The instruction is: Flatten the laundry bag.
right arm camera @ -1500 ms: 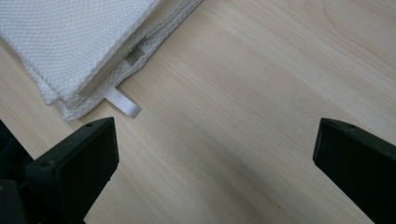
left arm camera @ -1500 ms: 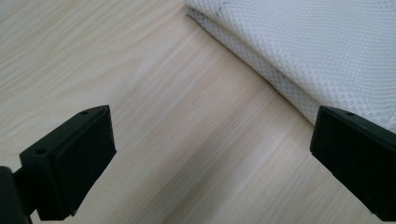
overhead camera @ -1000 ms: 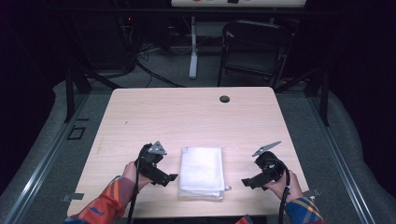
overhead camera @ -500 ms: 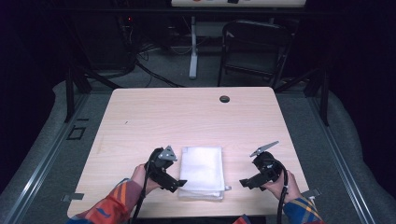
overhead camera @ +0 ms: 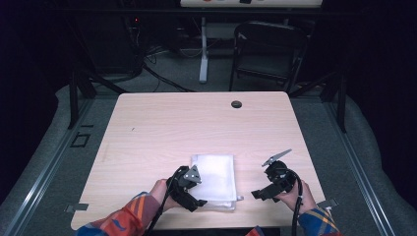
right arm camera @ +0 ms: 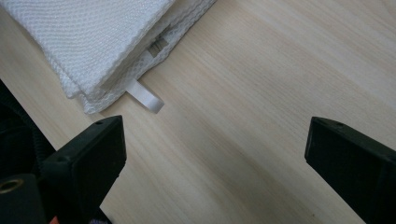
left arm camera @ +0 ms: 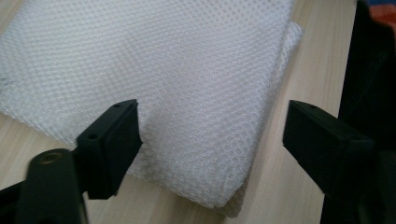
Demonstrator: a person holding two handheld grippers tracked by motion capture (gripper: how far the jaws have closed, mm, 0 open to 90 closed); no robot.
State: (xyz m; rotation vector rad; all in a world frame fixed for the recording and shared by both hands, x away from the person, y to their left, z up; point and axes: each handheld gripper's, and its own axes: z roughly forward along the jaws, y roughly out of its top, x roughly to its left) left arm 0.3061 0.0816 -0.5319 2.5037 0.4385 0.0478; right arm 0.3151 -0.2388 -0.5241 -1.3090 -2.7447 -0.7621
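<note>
A white mesh cloth (overhead camera: 213, 181) lies folded flat on the wooden table (overhead camera: 196, 128), close to the person's edge, so both hands can get at it easily. The left gripper (overhead camera: 189, 191) sits at the cloth's near left corner, tipped down low toward the table. Its jaws have just been closing in, and the corner of the cloth lies between them, but the pads do not press on it yet, so nothing is held. It looks like the person wants to pinch that corner to lift or unfold the cloth. The right gripper (overhead camera: 263, 192) waits to the right of the cloth, apart from it, with its jaws wide open over bare wood. A small white loop (right arm camera: 145, 99) sticks out from the cloth's edge just ahead of it.
</note>
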